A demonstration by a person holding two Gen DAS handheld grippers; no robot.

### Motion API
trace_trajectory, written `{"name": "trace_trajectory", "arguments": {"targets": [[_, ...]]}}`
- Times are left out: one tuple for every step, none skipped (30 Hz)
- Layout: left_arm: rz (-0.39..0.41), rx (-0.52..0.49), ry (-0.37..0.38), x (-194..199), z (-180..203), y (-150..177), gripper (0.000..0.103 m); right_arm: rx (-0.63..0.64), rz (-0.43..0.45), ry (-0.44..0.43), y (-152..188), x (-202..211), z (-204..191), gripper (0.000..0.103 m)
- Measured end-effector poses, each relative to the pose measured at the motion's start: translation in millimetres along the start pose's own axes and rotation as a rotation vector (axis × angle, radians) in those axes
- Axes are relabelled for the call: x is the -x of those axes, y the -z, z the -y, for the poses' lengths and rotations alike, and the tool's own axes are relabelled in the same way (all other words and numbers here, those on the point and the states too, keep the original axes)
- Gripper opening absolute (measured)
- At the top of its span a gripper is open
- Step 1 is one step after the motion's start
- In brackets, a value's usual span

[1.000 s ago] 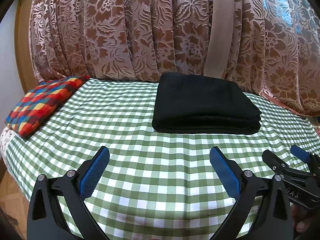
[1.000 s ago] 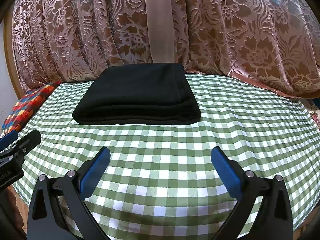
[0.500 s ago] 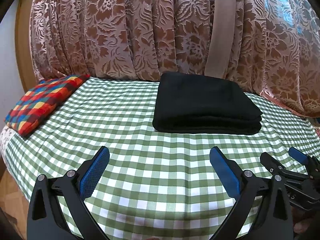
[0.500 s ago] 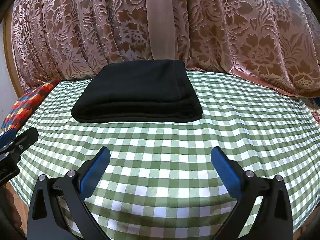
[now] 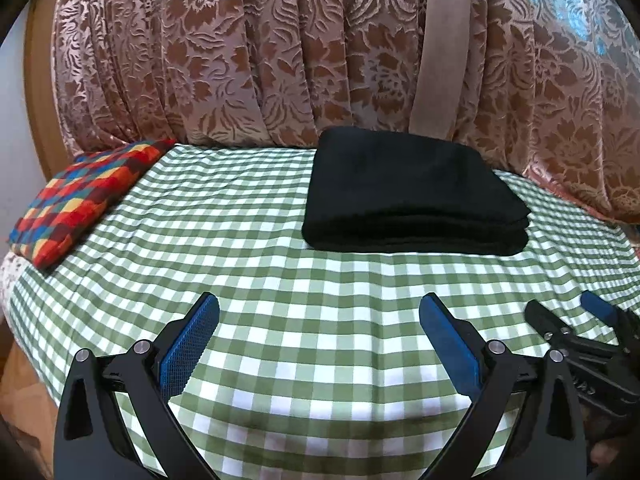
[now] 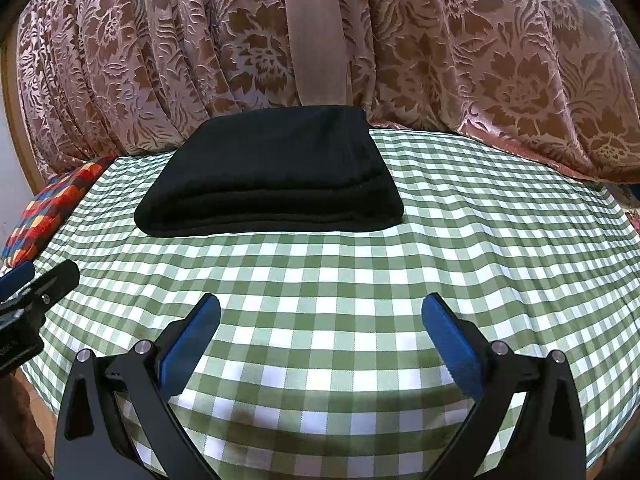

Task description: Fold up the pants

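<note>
- Pants: black, folded into a flat rectangular stack with several layers showing along the near edge; the stack lies on the far half of the bed, its back edge close to the curtain. In the right wrist view the pants sit left of centre.
- Left gripper: held over the near edge of the bed with both blue-padded fingers spread wide; only checked cloth shows between them and they grip nothing. It is well apart from the pants.
- Right gripper: also spread wide and holding nothing, over the near edge of the bed, well short of the pants. In the left wrist view the right gripper shows at the right border, beside the left one.
- Bedsheet: green-and-white check, covering the whole surface under the pants.
- Pillow: multicoloured checked cover, at the far left corner of the bed, well apart from the pants.
- Curtain: pinkish-brown floral fabric hanging behind the bed, with a plain beige band running down it behind the pants.
</note>
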State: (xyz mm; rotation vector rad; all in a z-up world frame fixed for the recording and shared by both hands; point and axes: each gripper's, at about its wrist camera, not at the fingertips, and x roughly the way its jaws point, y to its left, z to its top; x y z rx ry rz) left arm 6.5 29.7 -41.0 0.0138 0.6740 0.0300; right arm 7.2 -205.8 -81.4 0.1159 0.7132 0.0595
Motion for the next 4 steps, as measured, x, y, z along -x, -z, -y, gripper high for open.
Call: {"name": "trace_trajectory", "arguments": {"targets": [[-0.005,-0.002,0.001,-1.5,0.0,0.4,0.099,-0.002,0.000,0.000,-0.1,0.0,0.5,0.101],[-0.008,-0.004,0.005,-2.3,-0.3,1.0,0.099,-0.002,0.000,0.001,0.1,0.0,0.5,0.101],[-0.012,-0.005,0.007,-3.5,-0.6,1.9,0.099,-0.003,0.000,0.002,0.0,-0.1,0.8,0.101],[-0.016,-0.002,0.008,-4.9,-1.2,2.8,0.099,-0.005,-0.002,0.001,0.0,-0.3,1.0,0.101]]}}
